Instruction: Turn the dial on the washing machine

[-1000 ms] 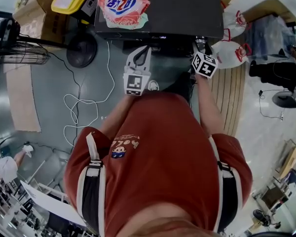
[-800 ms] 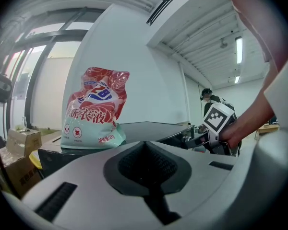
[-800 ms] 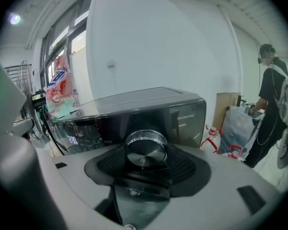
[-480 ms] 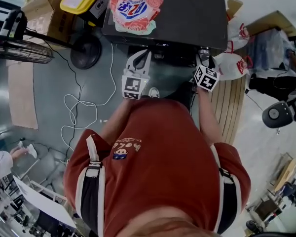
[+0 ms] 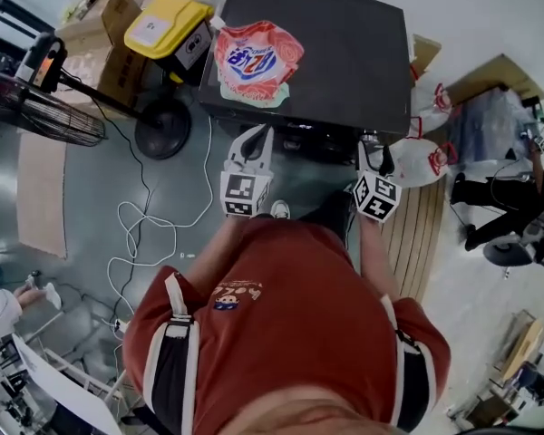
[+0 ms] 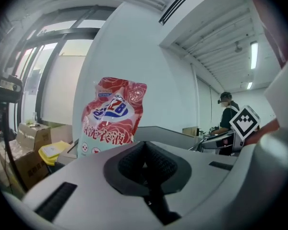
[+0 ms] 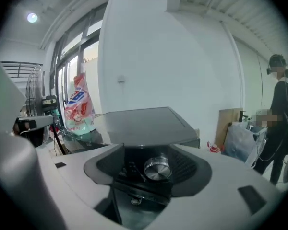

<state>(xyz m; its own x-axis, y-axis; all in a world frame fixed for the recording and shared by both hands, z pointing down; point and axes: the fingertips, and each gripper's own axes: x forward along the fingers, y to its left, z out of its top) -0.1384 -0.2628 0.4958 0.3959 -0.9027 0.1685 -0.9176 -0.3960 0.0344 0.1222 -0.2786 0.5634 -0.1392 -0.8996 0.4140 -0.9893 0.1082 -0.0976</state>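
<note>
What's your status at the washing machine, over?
Left gripper shut, empty. Right gripper open, dial framed ahead, not gripped. Nothing blocking the dial.

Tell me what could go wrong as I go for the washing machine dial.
The right gripper is open, with the shiny dial framed between its jaws but not gripped; closing off-centre could let the pads slip on it. The shut left gripper is close to the detergent pouch near the front of the washing machine and might knock it over.

Dark grey washing machine [image 5: 344,53], silver dial [image 7: 157,168]; red-and-white pouch [image 5: 252,60], seemingly rose-printed; yellow box [image 5: 159,24].
</note>
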